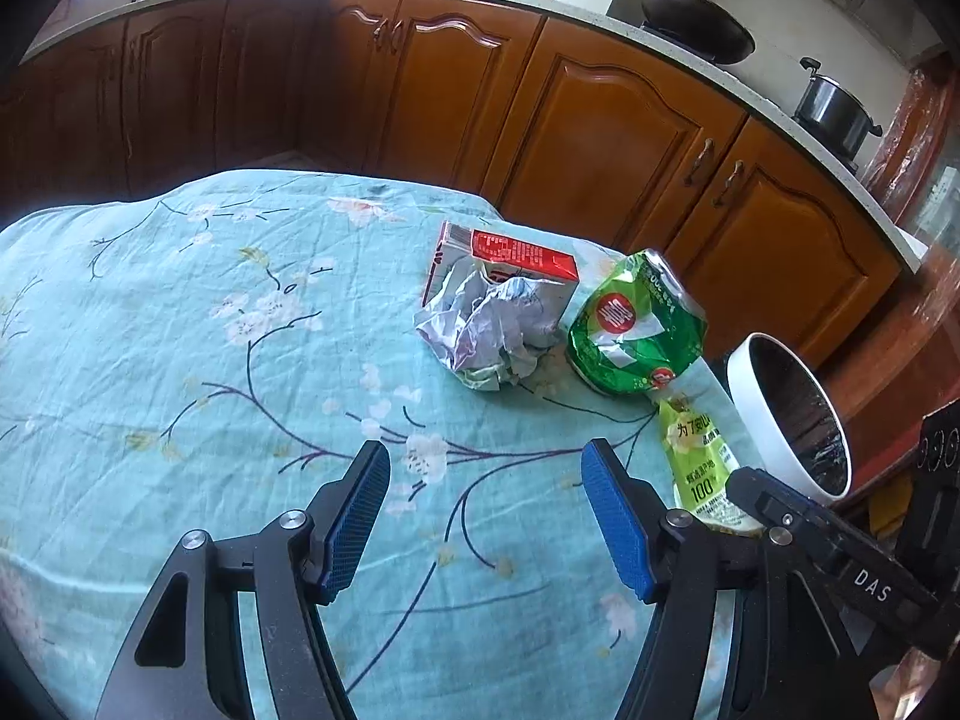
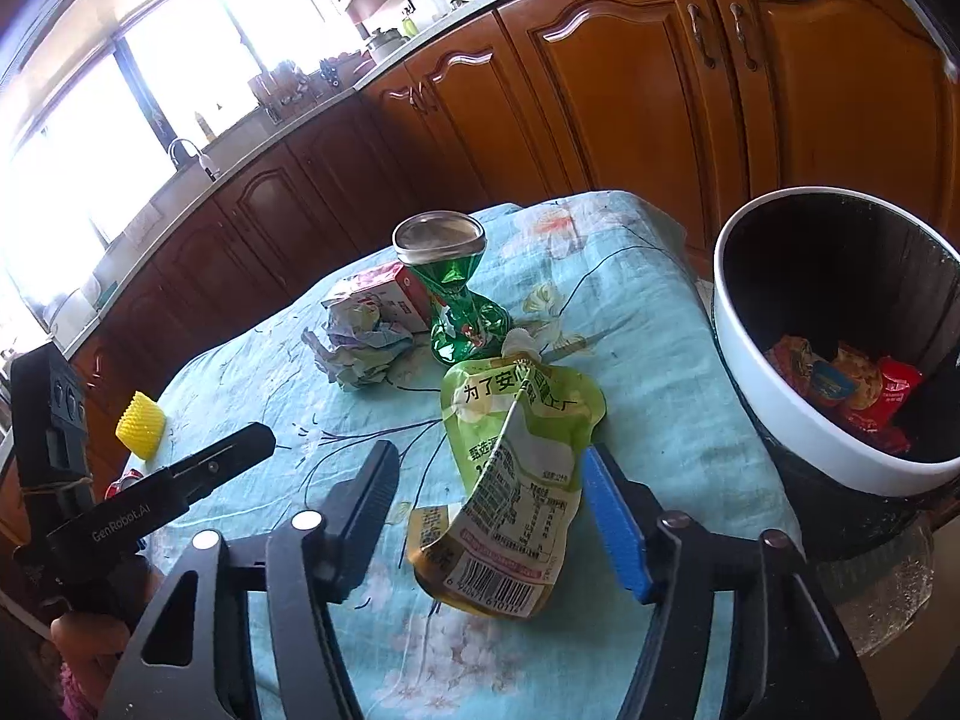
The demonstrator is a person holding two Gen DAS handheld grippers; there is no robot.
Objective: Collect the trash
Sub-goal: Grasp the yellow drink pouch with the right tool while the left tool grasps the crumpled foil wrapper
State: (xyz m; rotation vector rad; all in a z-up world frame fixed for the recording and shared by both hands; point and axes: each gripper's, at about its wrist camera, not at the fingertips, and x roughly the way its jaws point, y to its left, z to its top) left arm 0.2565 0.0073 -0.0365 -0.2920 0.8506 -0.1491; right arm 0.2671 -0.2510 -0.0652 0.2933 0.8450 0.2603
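Right hand-held gripper straddles pouch (crushed can beyond).

In the left wrist view the right gripper enters from four o'clock, its fingertips hidden behind the left gripper's own frame, and it covers the foot of the green pouch. The crumpled paper masks the front of the red-and-white carton. In the right wrist view the trash bin is cut off at three o'clock, and its wrappers are too small to read. The window at ten o'clock is blown out to white.
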